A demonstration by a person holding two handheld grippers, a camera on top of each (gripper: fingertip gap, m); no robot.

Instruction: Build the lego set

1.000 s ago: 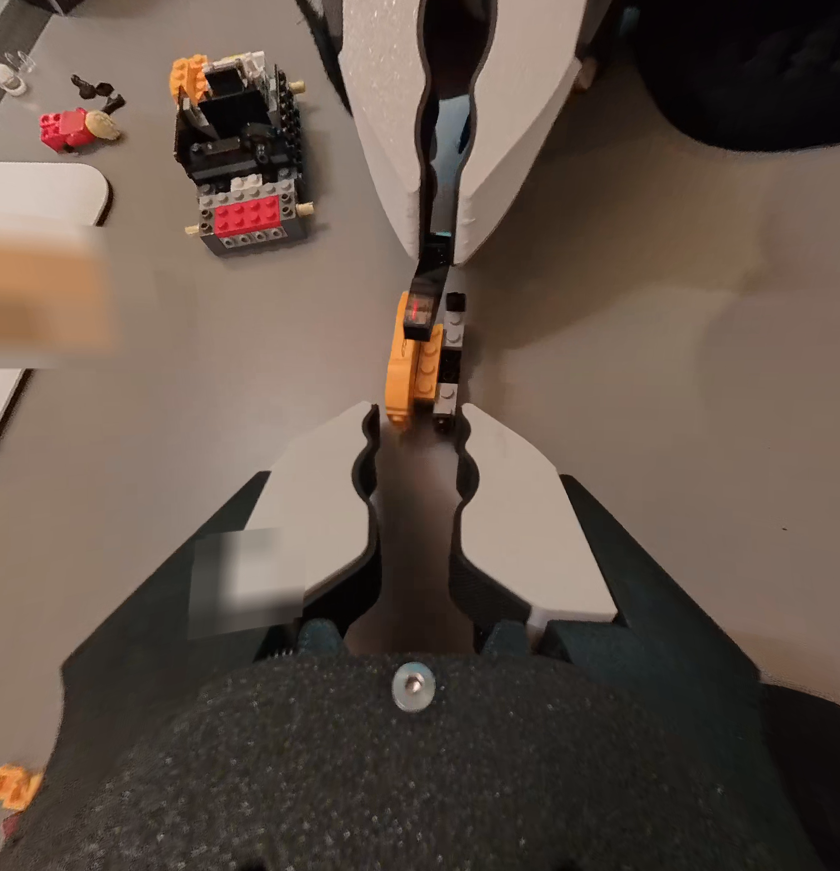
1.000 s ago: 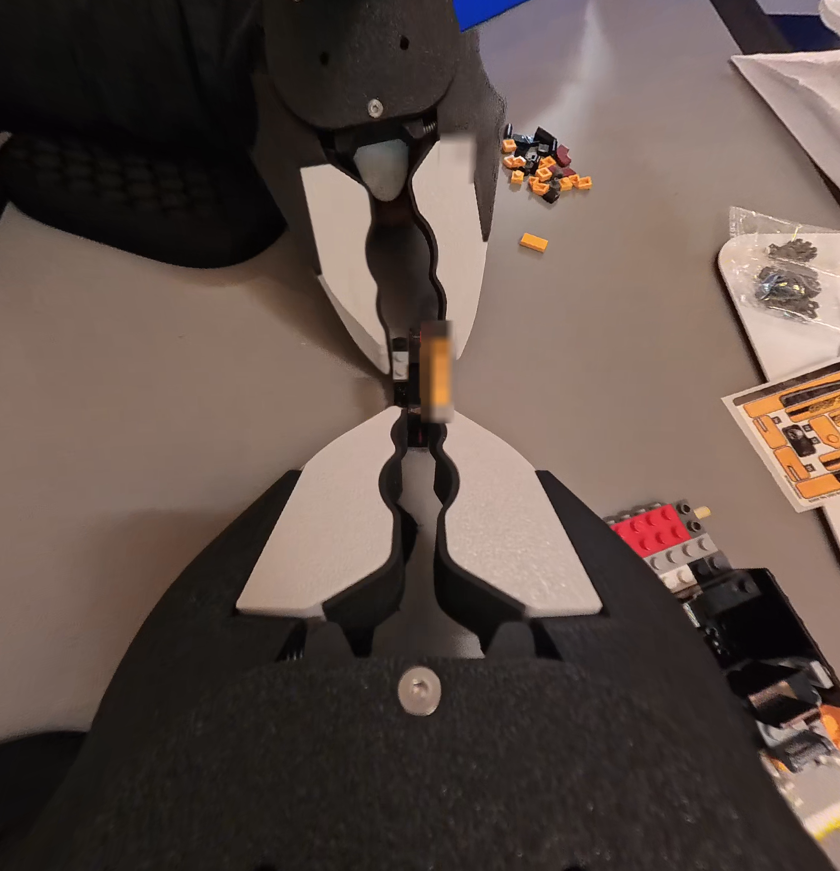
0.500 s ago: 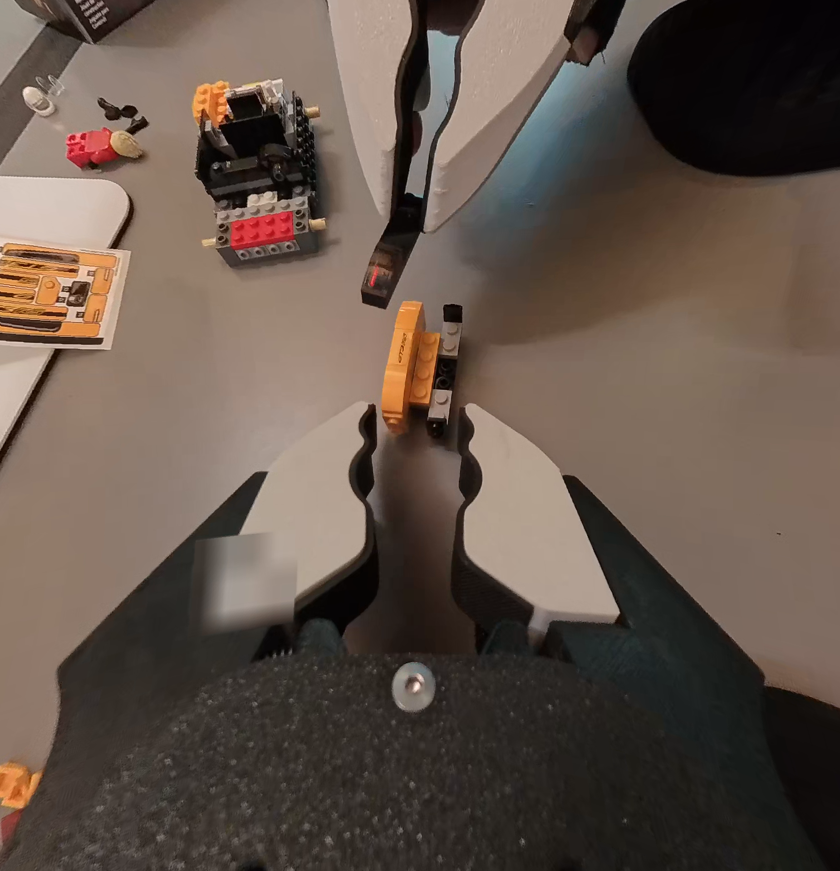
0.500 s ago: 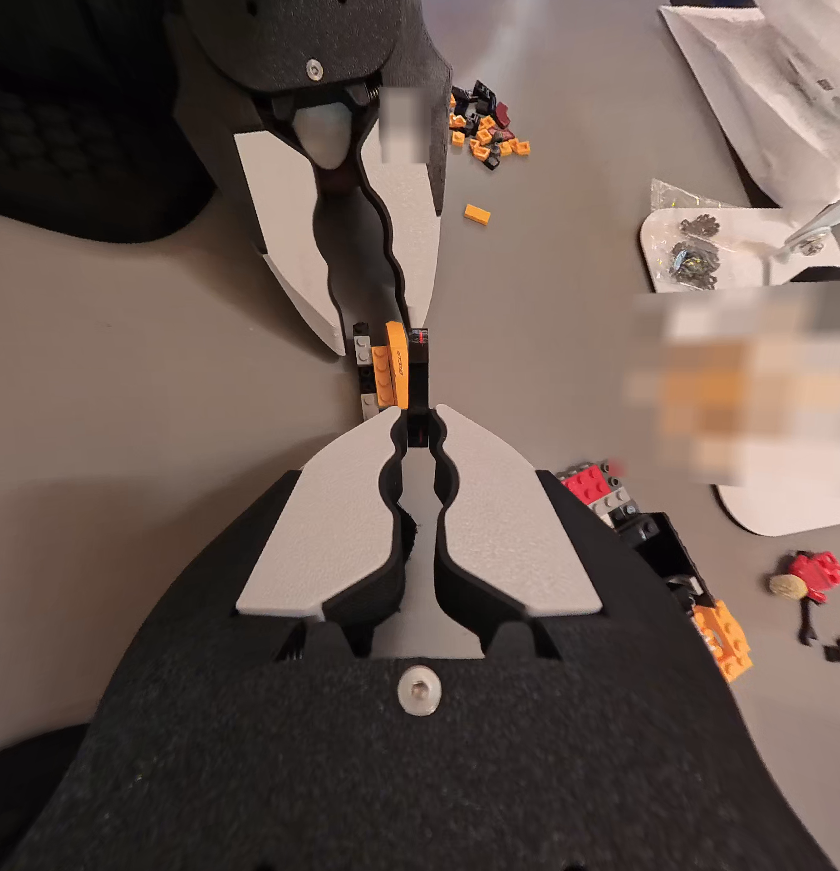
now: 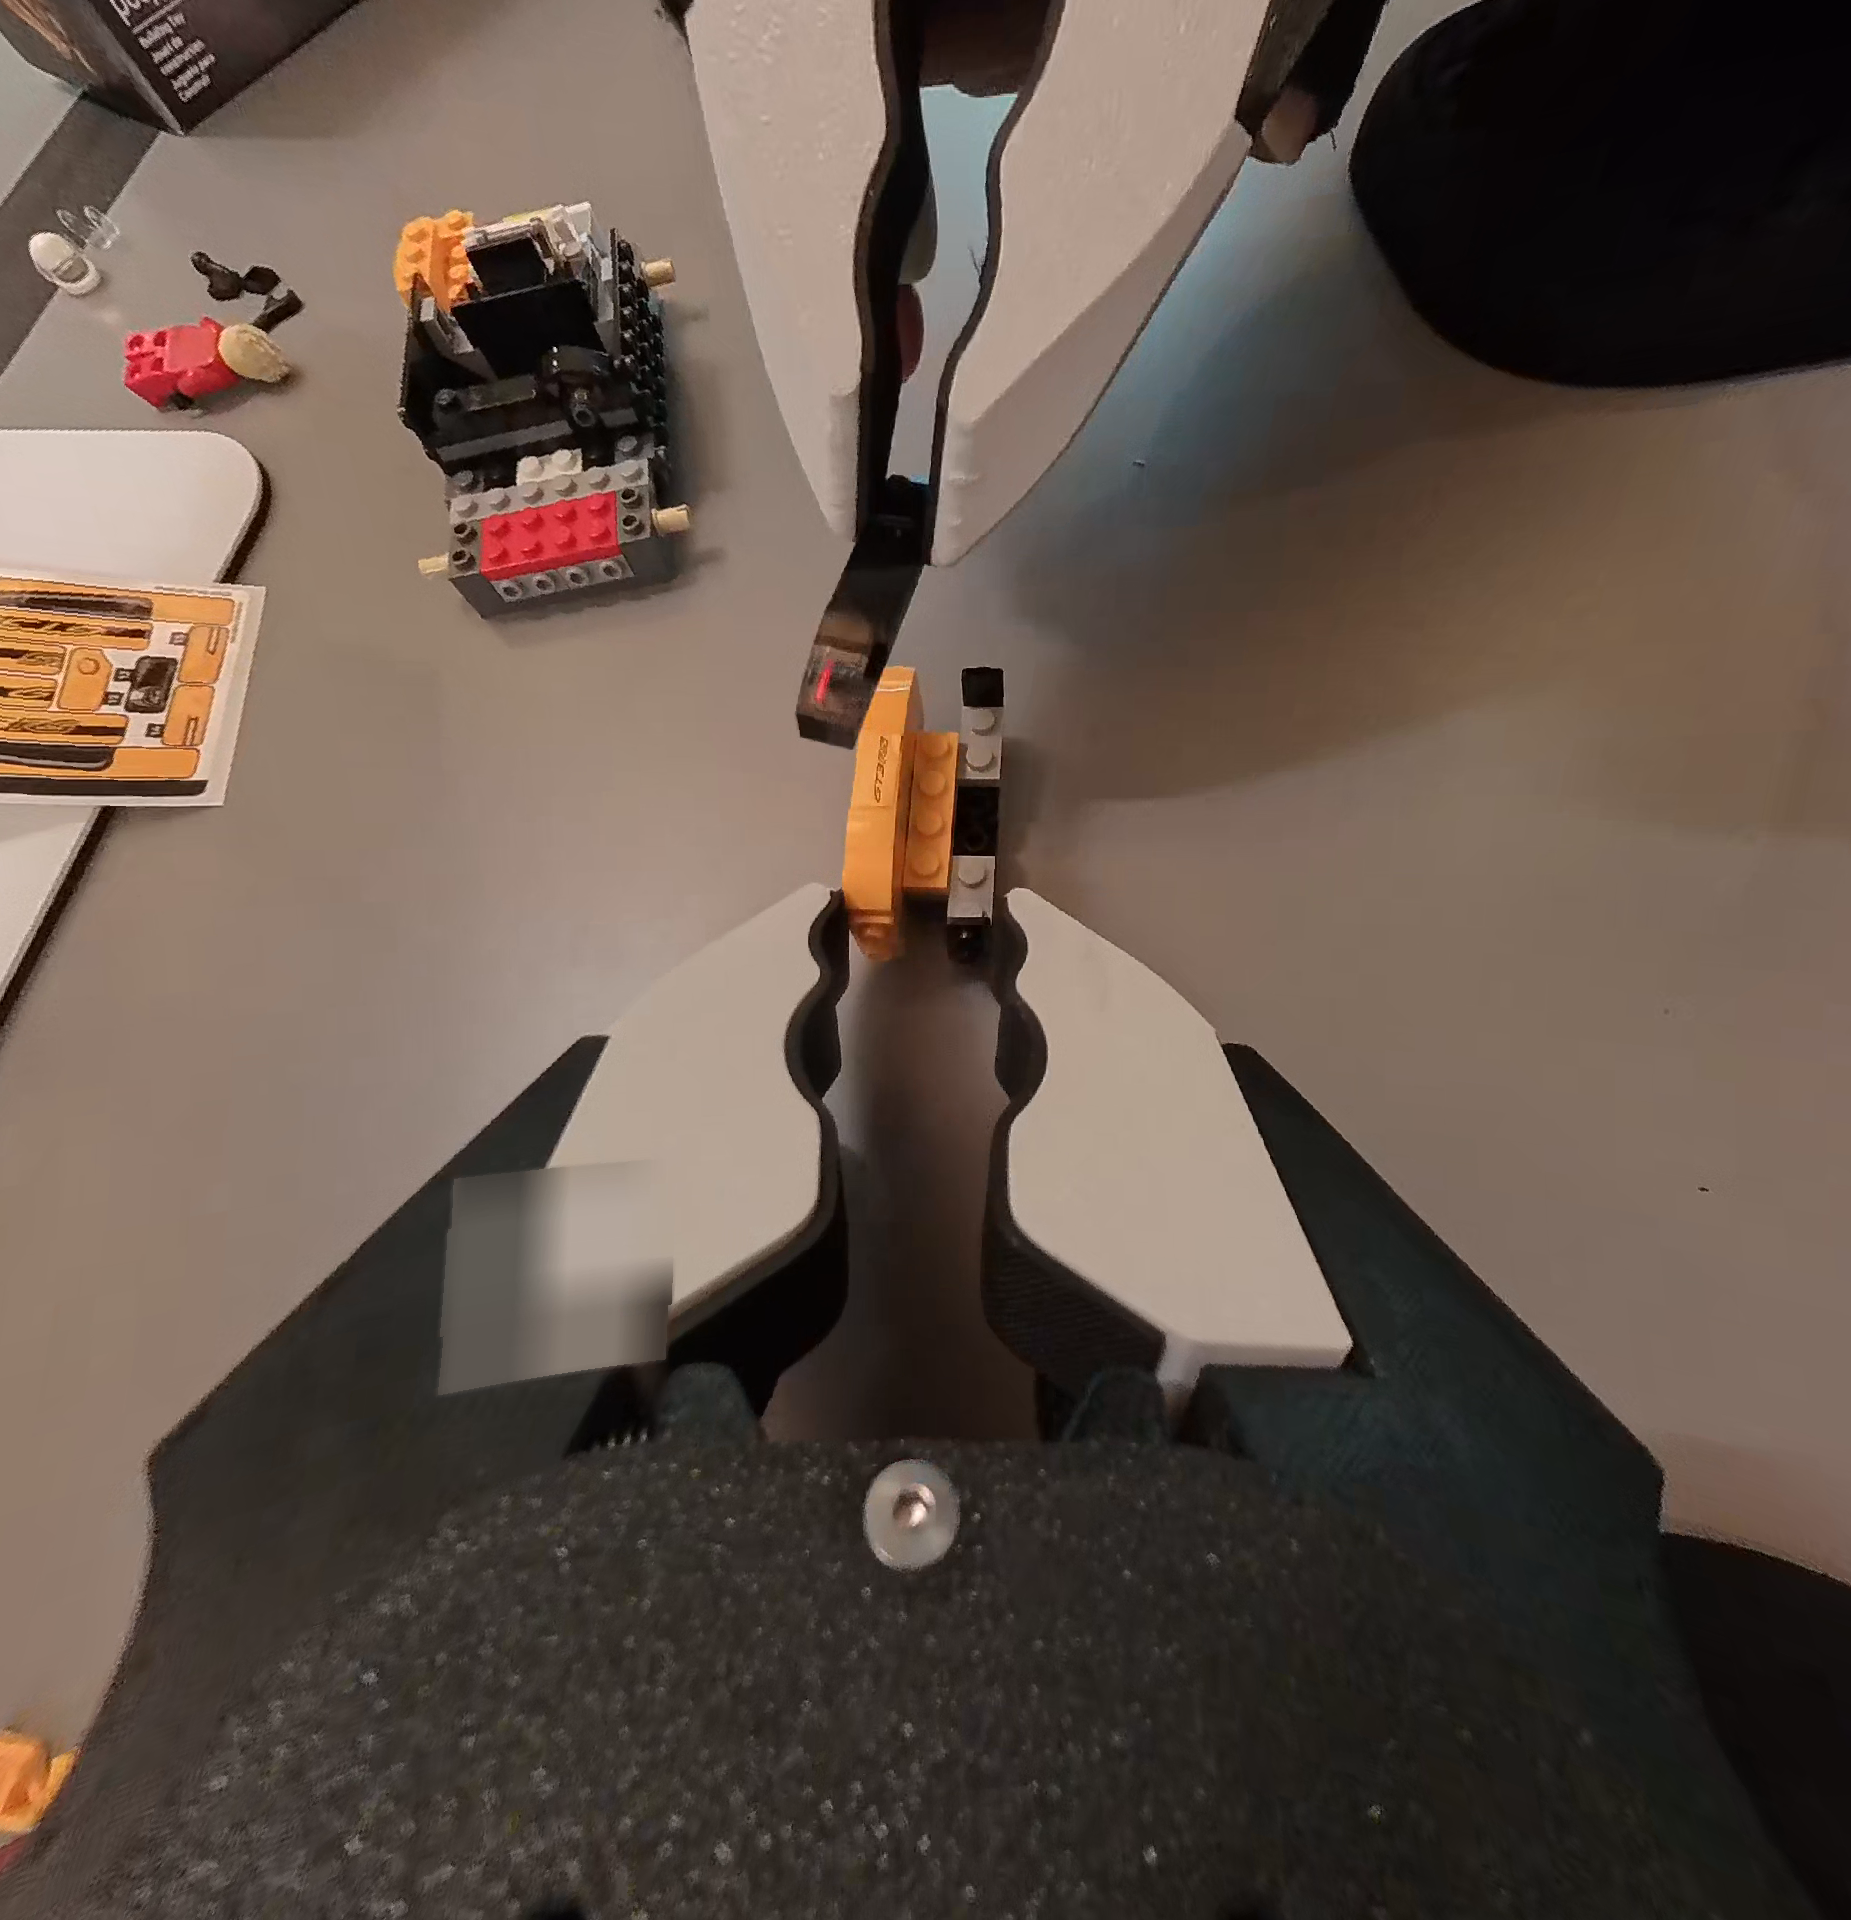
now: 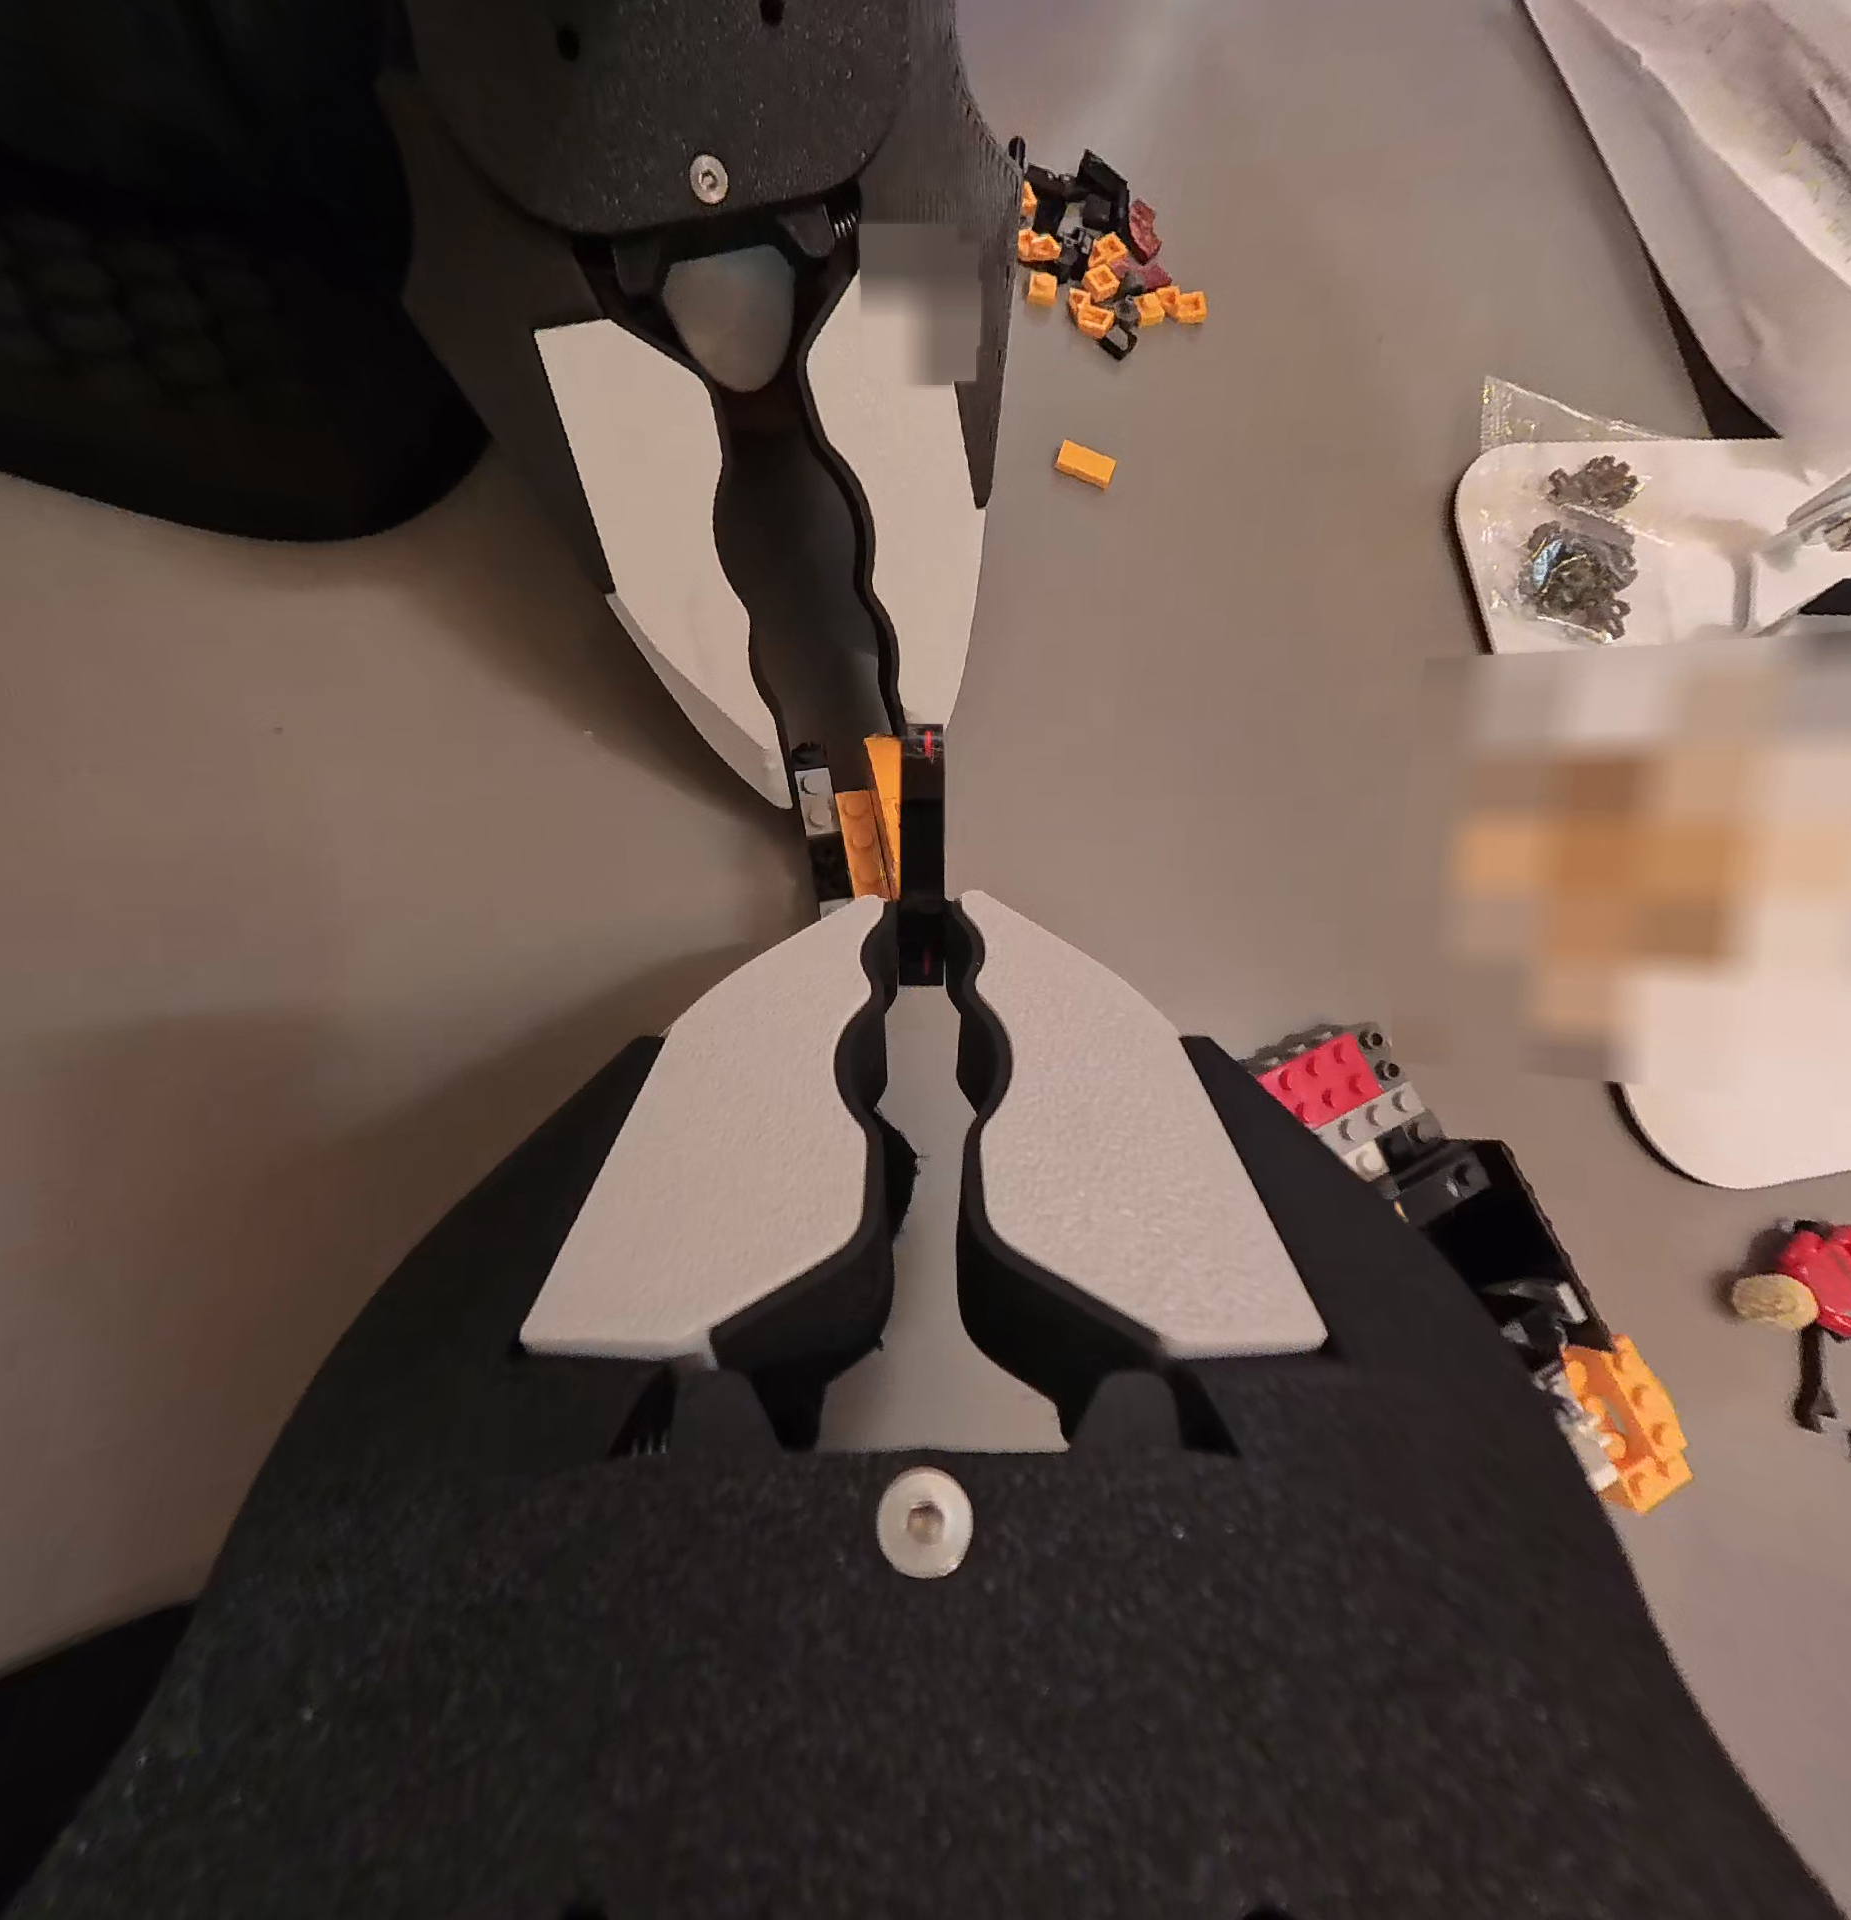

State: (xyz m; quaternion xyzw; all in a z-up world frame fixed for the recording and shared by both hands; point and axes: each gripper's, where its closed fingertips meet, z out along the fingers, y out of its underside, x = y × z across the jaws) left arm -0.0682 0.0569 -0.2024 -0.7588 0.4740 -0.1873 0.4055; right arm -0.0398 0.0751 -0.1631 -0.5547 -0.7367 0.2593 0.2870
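Grey table (image 5: 1420, 935), two wrist views. Left gripper (image 5: 910, 914) low over the table, jaws apart, nothing clamped; a small orange, grey and black lego piece (image 5: 926, 810) lying on the table with its near end just between the fingertips (image 5: 765, 935), contact impossible to tell. Same piece (image 6: 848, 831) seen from the other side beside the left gripper (image 6: 848, 769), farther off in the right wrist view.

Right gripper (image 6: 923, 909) with jaws clamped on a long black part (image 6: 923, 821) bearing a thin red mark. From the left wrist view, that black part (image 5: 853, 644) sticking out of the right gripper (image 5: 895, 509), tilted, its free end just beside the orange edge of the lego piece; touching or not, unclear.

Elsewhere on the table: a half-built car (image 5: 547, 416) in black, grey, red and orange, well left of the grippers; a red minifigure body (image 5: 188, 358) with small black bits near it; a sticker sheet (image 5: 100, 691) partly on a white board (image 5: 100, 499); a dark box (image 5: 173, 52) at the far corner. In the right wrist view, a heap of small orange and dark bricks (image 6: 1108, 270), a lone orange tile (image 6: 1085, 462), and a clear bag of dark parts (image 6: 1565, 540).
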